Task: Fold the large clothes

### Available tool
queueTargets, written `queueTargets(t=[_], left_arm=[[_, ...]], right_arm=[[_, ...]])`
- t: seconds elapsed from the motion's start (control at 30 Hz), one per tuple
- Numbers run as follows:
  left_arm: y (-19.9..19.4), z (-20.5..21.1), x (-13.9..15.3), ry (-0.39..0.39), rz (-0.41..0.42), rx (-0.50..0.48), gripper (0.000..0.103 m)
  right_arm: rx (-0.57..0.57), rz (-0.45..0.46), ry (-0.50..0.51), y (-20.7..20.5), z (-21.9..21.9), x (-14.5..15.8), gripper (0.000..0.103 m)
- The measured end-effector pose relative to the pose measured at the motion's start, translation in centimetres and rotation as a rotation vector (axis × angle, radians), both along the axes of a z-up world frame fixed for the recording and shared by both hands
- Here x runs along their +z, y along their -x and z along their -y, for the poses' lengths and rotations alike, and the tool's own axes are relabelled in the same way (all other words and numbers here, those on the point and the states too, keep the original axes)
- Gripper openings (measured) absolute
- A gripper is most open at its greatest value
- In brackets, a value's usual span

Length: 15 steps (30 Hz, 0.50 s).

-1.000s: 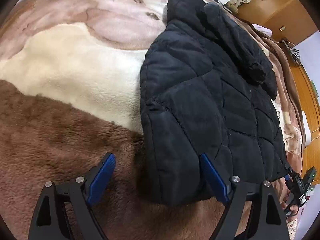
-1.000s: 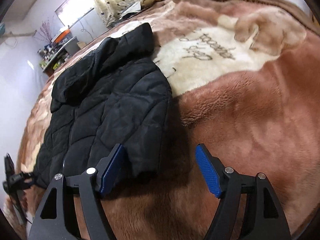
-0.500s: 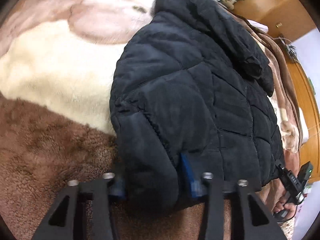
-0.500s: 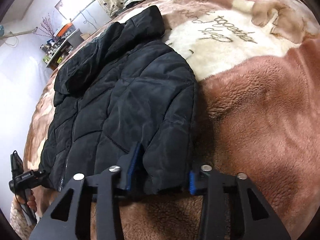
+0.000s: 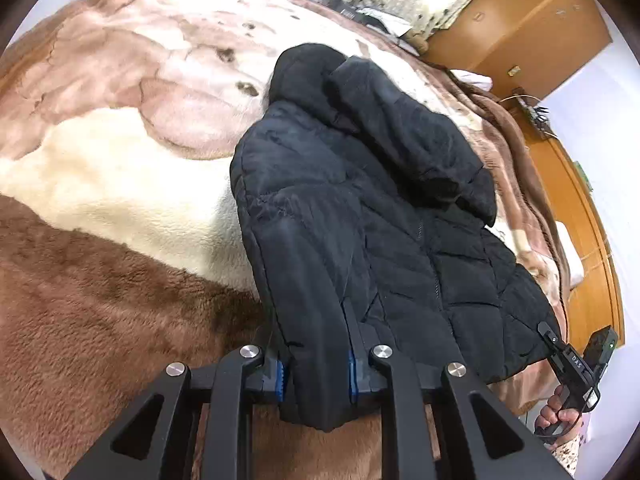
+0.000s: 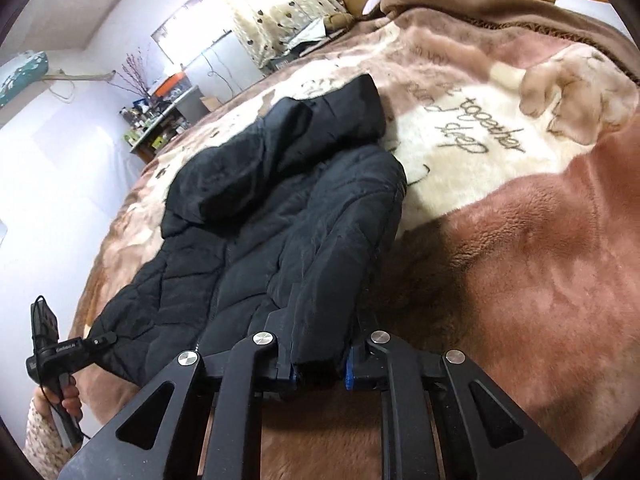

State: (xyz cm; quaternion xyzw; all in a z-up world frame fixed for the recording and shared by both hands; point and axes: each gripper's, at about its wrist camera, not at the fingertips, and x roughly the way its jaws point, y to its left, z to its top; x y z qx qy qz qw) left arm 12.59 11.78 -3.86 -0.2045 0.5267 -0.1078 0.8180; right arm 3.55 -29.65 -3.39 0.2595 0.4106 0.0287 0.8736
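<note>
A black quilted hooded jacket [image 5: 360, 208] lies on a brown and cream fleece blanket, its hood at the far end. My left gripper [image 5: 316, 372] is shut on the cuff of the jacket's left sleeve [image 5: 308, 320] and holds it a little above the blanket. In the right wrist view the same jacket [image 6: 256, 220] spreads to the left. My right gripper [image 6: 320, 368] is shut on the cuff of the other sleeve [image 6: 328, 280], also lifted. Each sleeve runs from the jaws up to a shoulder.
The blanket [image 5: 100, 280] covers a wide bed; it shows dog pictures and lettering [image 6: 480, 128]. A wooden wardrobe [image 5: 520, 28] and headboard stand at the right. A cluttered table [image 6: 160, 116] and a curtained window lie beyond the bed. The other handle shows in each view [image 5: 576, 364] [image 6: 52, 356].
Both grippers moved in over the sleeve cuffs, closed on them and lifted them off the blanket. The jacket's sleeves now rise toward the jaws.
</note>
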Motion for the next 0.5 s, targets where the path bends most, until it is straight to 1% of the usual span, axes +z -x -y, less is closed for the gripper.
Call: queueTargets(t=[0.17,0.3,0.4,0.5], left_arm=[[1.8,-0.9,0.7,0.032,-0.016,-0.011,0.021],[4.6,-1.8,1.7,0.057,-0.001,-0.012,0.021],[6.9,-2.1,3.0,0.063,0.018,-0.021,0.021],[8.5,-2.3,4.3,0.079,0.036,-0.026,0.021]], right_arm=[[-0.016,0.014,-0.036,3.3,-0.1,0.7,0.015],[-0.021,0.023,-0.054,5.7,-0.2,1.3,0.015],[-0.021,0.039,-0.051,7.7,-0.1,2.4,0.015],[-0.027,0.052,-0.049,8.8,0.3,3.6,0.015]])
